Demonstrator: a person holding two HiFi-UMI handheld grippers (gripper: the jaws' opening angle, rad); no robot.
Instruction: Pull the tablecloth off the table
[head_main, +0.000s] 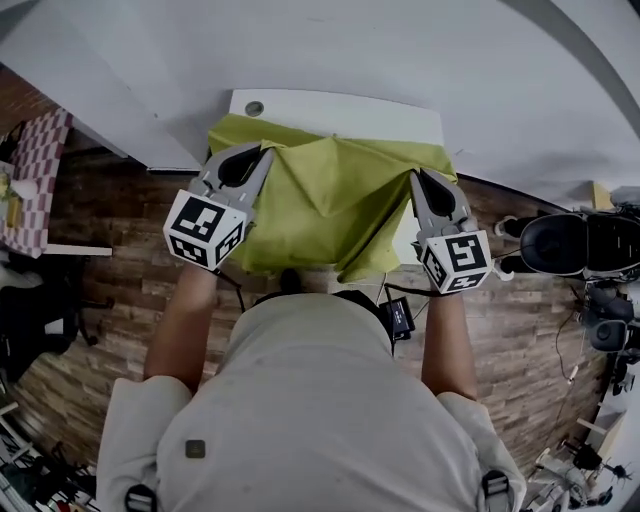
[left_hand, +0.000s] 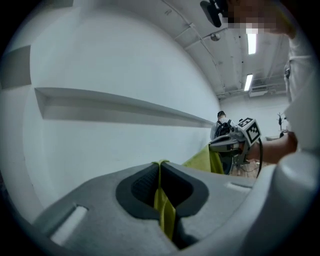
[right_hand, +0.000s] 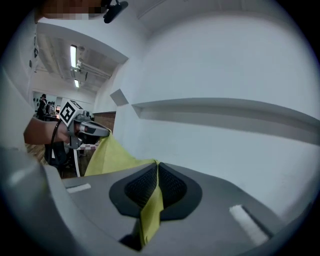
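Note:
A yellow-green tablecloth (head_main: 330, 205) hangs lifted between my two grippers over a white table (head_main: 340, 104), sagging in folds in the middle. My left gripper (head_main: 262, 152) is shut on the cloth's left corner; a strip of cloth (left_hand: 163, 210) is pinched between its jaws. My right gripper (head_main: 417, 178) is shut on the right corner, with cloth (right_hand: 150, 210) squeezed between its jaws. From the left gripper view the right gripper (left_hand: 215, 146) shows with cloth hanging from it. From the right gripper view the left gripper (right_hand: 106, 132) shows the same way.
A pale wall with a ledge (left_hand: 125, 106) stands just behind the table. A second table with a checked cloth (head_main: 35, 170) is at the far left. A black chair (head_main: 555, 243) and equipment stand on the wooden floor (head_main: 130, 290) at the right.

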